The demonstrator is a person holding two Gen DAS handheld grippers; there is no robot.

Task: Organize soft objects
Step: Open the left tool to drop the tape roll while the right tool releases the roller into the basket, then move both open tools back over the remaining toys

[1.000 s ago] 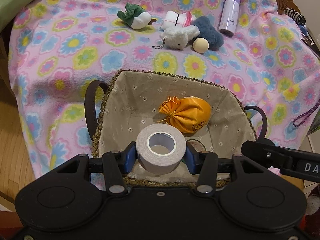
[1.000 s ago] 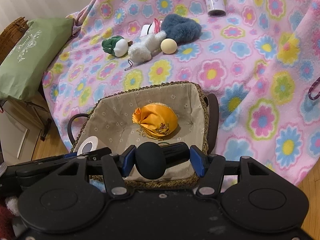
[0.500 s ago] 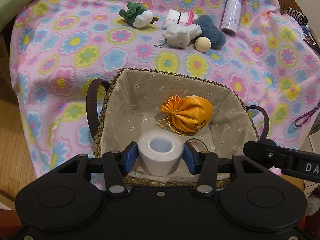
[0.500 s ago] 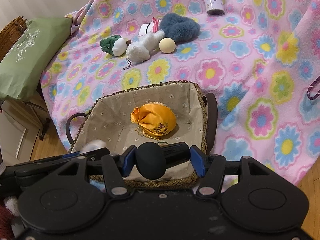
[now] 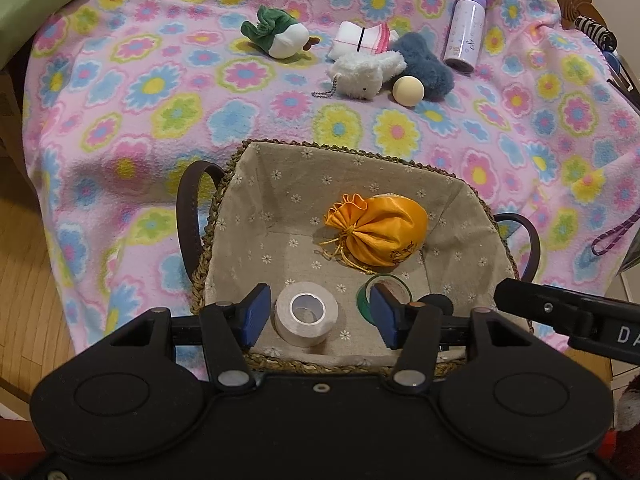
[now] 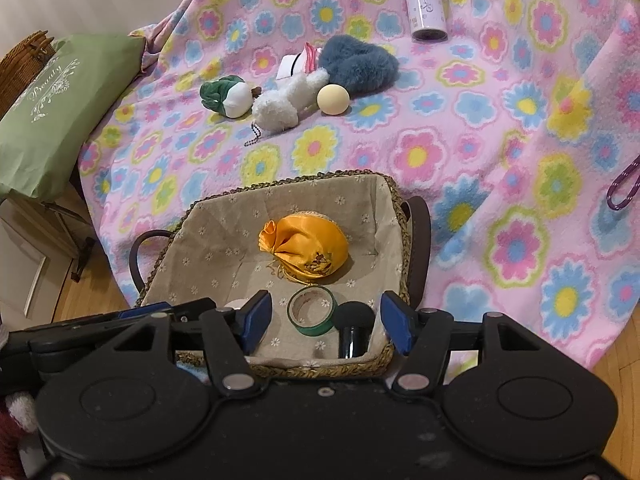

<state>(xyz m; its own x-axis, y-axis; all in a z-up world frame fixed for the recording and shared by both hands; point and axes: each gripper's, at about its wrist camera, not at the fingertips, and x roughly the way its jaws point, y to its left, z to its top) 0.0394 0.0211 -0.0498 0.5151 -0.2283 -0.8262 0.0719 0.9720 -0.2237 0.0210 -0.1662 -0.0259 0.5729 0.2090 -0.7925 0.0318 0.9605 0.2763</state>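
1. Your white tape roll [image 5: 306, 314] lay on the liner floor of the woven basket [image 5: 280, 364], at the basket's near edge, hole facing up.
2. Your left gripper [image 5: 316, 312] hung over that near edge with its jaws opening; the roll sat between the blue pads [image 5: 253, 314] but neither pad pressed on it.
3. Your right gripper [image 6: 325, 322] was also over the basket's near edge, jaws opening, with nothing pinched. Below its gap lay a green tape roll [image 6: 312, 311] and, just beside it toward the basket's right wall, a black cylindrical object [image 6: 352, 328].
4. The orange drawstring pouch [image 5: 378, 236] lay near the middle of the basket, farther in than both rolls.
5. Beyond the basket's far rim, on the flowered blanket [image 5: 120, 120], the soft things waited in a cluster: a green-and-white plush [image 5: 278, 36], a white plush [image 5: 362, 74] with a bead chain, a blue-grey fuzzy item [image 5: 424, 66] touching it, and a folded white cloth [image 5: 360, 38] behind them.
6. A cream ball [image 5: 408, 89] rested against the fuzzy item, and a lilac bottle [image 5: 465, 32] lay farther off to the right of the cluster.
7. Left of the basket, at the blanket's edge, you had a green bag [image 6: 52, 112].
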